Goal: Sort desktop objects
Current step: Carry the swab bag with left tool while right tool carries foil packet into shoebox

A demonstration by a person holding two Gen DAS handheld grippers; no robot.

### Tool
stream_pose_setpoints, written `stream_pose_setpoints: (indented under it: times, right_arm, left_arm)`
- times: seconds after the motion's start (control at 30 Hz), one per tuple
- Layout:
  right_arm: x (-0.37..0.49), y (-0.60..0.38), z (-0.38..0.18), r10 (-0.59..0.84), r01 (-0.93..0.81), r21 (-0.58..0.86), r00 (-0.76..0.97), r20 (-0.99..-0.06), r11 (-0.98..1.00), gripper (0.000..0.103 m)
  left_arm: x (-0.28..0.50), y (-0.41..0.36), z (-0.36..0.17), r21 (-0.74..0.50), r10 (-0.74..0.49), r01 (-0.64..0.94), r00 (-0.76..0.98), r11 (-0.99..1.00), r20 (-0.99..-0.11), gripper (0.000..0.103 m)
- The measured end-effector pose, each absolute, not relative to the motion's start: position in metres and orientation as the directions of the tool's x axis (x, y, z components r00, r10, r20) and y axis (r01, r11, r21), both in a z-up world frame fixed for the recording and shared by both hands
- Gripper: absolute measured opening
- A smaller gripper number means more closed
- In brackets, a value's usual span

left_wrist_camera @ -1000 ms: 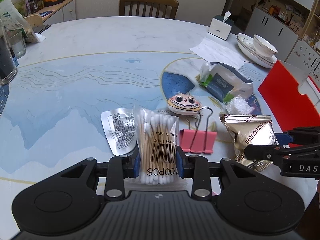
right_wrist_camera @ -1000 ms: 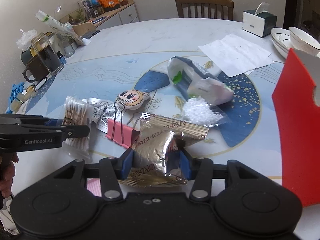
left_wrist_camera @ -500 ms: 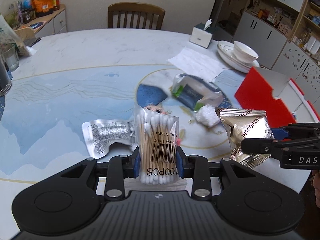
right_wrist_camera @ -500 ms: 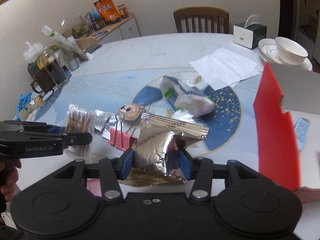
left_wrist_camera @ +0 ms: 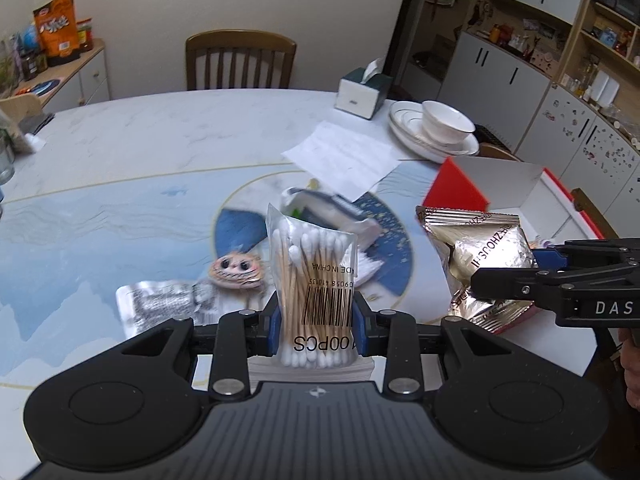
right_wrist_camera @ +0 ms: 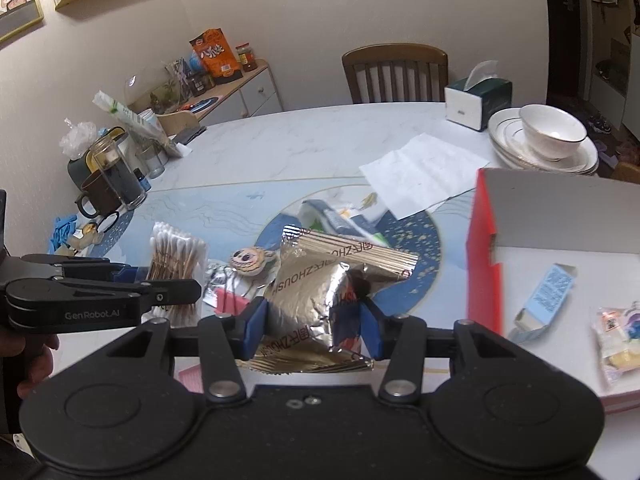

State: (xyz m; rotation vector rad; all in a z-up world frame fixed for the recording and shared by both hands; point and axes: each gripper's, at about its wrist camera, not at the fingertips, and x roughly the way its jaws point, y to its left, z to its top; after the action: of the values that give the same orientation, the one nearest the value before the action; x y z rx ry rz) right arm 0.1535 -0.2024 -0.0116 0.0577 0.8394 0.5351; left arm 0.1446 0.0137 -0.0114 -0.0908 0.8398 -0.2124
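Note:
My left gripper (left_wrist_camera: pixel 316 320) is shut on a clear pack of cotton swabs (left_wrist_camera: pixel 312 276) and holds it above the table; the pack also shows in the right wrist view (right_wrist_camera: pixel 176 256). My right gripper (right_wrist_camera: pixel 314 324) is shut on a gold foil snack bag (right_wrist_camera: pixel 320 292), held in the air left of the red box (right_wrist_camera: pixel 484 272); the bag also shows in the left wrist view (left_wrist_camera: pixel 480 252). On the table lie a round toy face (left_wrist_camera: pixel 236 270), a silver foil packet (left_wrist_camera: pixel 164 300), a pink binder clip (right_wrist_camera: pixel 230 304) and a wipes pack (left_wrist_camera: pixel 332 208).
The red box (left_wrist_camera: pixel 456 190) at the right holds a blue carton (right_wrist_camera: pixel 548 292) and a small sachet (right_wrist_camera: pixel 618 336). White paper (left_wrist_camera: pixel 344 156), a tissue box (left_wrist_camera: pixel 362 92), stacked dishes (left_wrist_camera: pixel 436 132) and a chair (left_wrist_camera: pixel 240 60) are farther back. Jars and a mug (right_wrist_camera: pixel 108 188) crowd the left edge.
Both grippers have lifted their packs up off the table and swung right toward the red box. The box's inside has come into view.

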Motion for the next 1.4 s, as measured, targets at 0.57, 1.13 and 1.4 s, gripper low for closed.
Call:
stream_pose_setpoints:
  times: [0.57, 1.13, 1.4]
  right_arm:
    - [0.17, -0.278, 0.003, 0.473, -0.409, 0.264, 0.581, -0.663, 0.873, 0.047]
    - [0.185, -0.372, -0.003, 0.415, -0.317, 0.271, 0.62, -0.666, 0.909, 0.047]
    - [0.192, -0.403, -0.005, 0.396, -0.297, 0.264, 0.635, -0.663, 0.918, 0.047]
  left_arm:
    - [0.167, -0.071, 0.003, -0.143, -0.269, 0.242, 0.645, 0.96, -0.715, 0.032]
    - [0.197, -0.168, 0.002, -0.124, -0.329, 0.357, 0.602, 0.926, -0.728, 0.033]
    - [0.211, -0.203, 0.001, -0.094, -0.334, 0.401, 0.587, 0.911, -0.737, 0.032]
